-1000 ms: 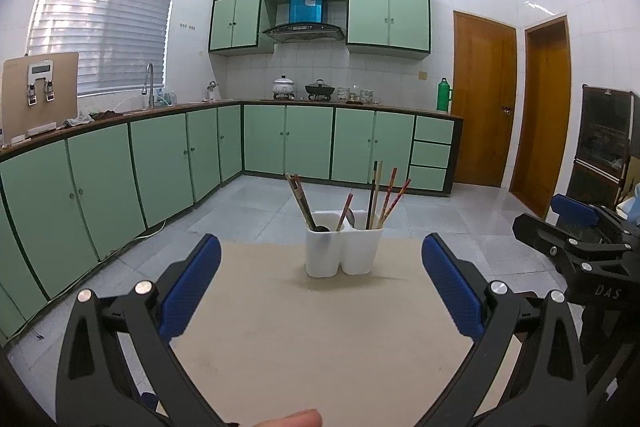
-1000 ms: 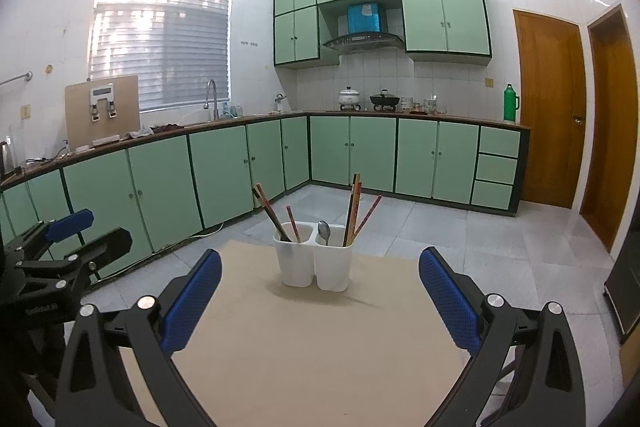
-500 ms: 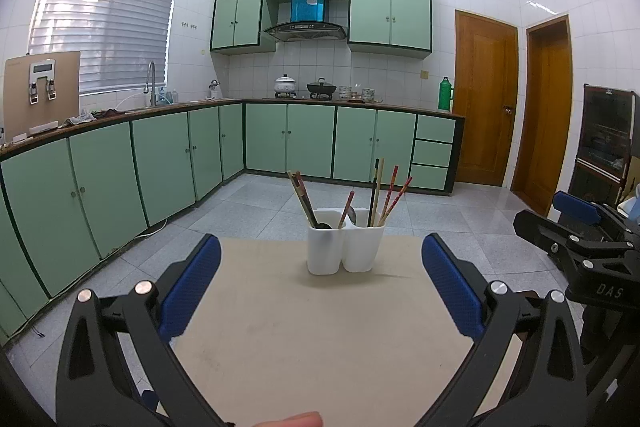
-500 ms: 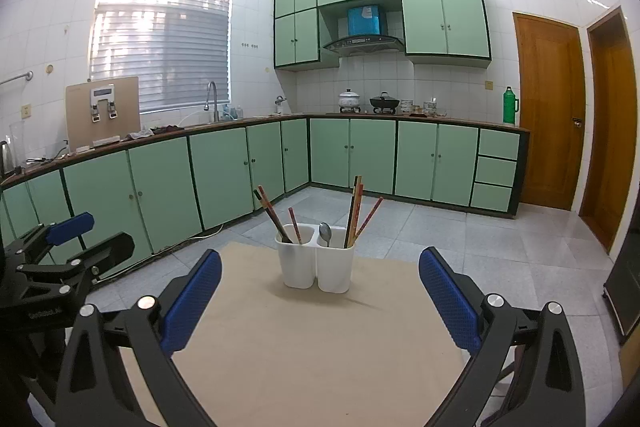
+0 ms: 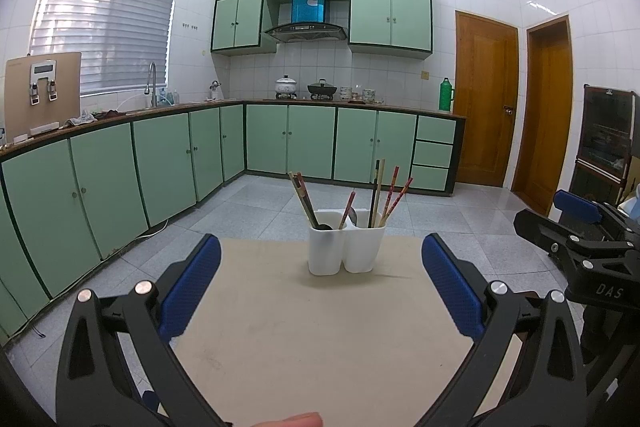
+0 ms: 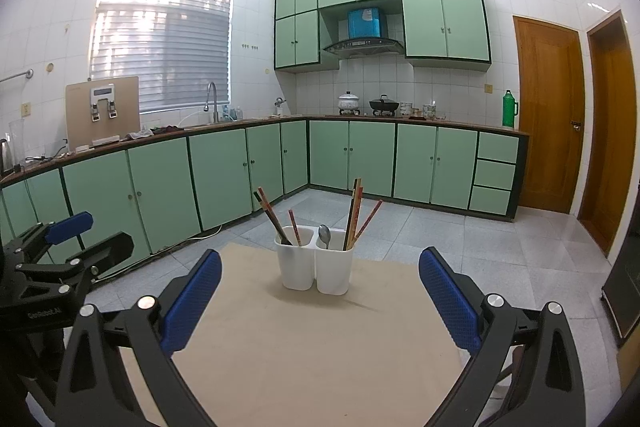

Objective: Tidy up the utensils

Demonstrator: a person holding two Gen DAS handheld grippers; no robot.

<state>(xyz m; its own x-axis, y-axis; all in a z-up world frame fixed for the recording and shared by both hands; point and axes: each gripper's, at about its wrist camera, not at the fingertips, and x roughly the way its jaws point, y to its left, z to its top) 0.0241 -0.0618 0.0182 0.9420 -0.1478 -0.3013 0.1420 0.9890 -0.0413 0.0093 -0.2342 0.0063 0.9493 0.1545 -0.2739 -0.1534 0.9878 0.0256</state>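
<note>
Barely anything shifts from a second ago: the left gripper [image 5: 320,267] and right gripper [image 6: 320,269] hold their hover, jaws spread wide, gripping nothing. The white two-compartment plastic utensil holder [image 6: 316,271] stays at the far middle of the beige tabletop [image 6: 312,347], chopsticks [image 6: 354,213] and a metal spoon [image 6: 325,235] standing in it. My read: sorting hasn't begun, or it's finished. The tabletop looks flat and matte. Beyond it, grey tiled floor, green kitchen cabinets [image 5: 280,143] and wooden doors [image 5: 486,99] on the right.
</note>
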